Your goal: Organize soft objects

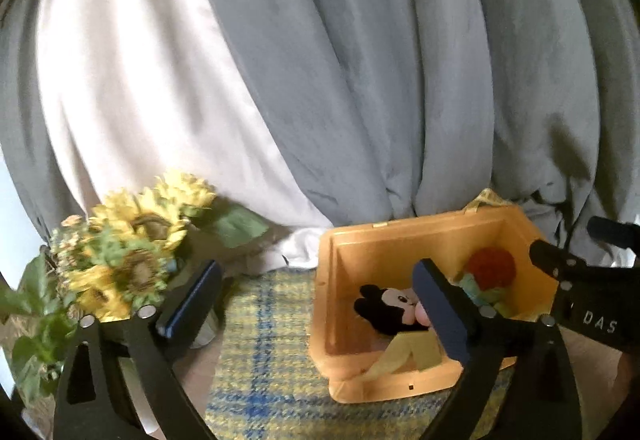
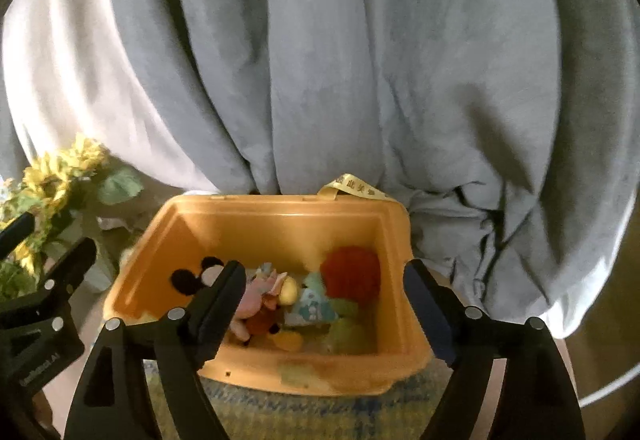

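An orange plastic bin (image 1: 400, 236) (image 2: 280, 216) stands on a yellow and blue checked cloth (image 1: 264, 340). Inside lie a black-eared mouse plush (image 1: 386, 306) (image 2: 192, 278), a red fuzzy ball (image 1: 491, 269) (image 2: 351, 272) and several small soft toys (image 2: 280, 300). My left gripper (image 1: 316, 304) is open and empty, to the left of and in front of the bin. My right gripper (image 2: 324, 304) is open and empty, above the bin's near side. It also shows at the right edge of the left wrist view (image 1: 576, 280).
A bunch of artificial sunflowers (image 1: 128, 252) (image 2: 52, 180) stands to the left of the bin. Grey and white curtains (image 1: 320, 60) (image 2: 340, 60) hang right behind it. A yellow ribbon (image 2: 356, 186) sticks up behind the bin's back rim.
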The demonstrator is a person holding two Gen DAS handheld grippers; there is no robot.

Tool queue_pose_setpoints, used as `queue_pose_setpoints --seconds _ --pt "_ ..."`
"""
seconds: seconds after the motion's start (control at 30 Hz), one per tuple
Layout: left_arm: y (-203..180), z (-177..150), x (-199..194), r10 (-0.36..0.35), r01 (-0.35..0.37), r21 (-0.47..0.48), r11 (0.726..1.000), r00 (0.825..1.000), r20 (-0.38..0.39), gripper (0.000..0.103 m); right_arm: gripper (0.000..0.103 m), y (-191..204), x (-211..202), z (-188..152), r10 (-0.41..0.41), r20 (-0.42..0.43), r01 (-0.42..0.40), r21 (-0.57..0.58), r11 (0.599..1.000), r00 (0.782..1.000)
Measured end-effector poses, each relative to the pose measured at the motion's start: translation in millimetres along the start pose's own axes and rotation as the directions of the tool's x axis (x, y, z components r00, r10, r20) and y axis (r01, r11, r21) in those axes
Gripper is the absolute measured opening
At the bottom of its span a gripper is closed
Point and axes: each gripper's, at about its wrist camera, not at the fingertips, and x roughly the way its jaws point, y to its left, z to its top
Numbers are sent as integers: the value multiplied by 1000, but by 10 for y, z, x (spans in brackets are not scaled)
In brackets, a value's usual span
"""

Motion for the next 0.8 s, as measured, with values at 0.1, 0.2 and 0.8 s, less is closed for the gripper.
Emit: queue_pose_setpoints --seconds 0.1,0.2,0.8 --pt "121 -95 -266 -3 3 -8 1000 999 41 102 86 60 -260 -102 -5 38 5 6 1000 999" --pt "231 -180 -463 -23 24 -7 1000 998 53 102 88 155 -509 -224 -14 70 14 0 1000 997" --pt "676 -617 -1550 -170 170 8 985 975 145 103 91 569 -1767 -917 -128 159 114 92 989 979"
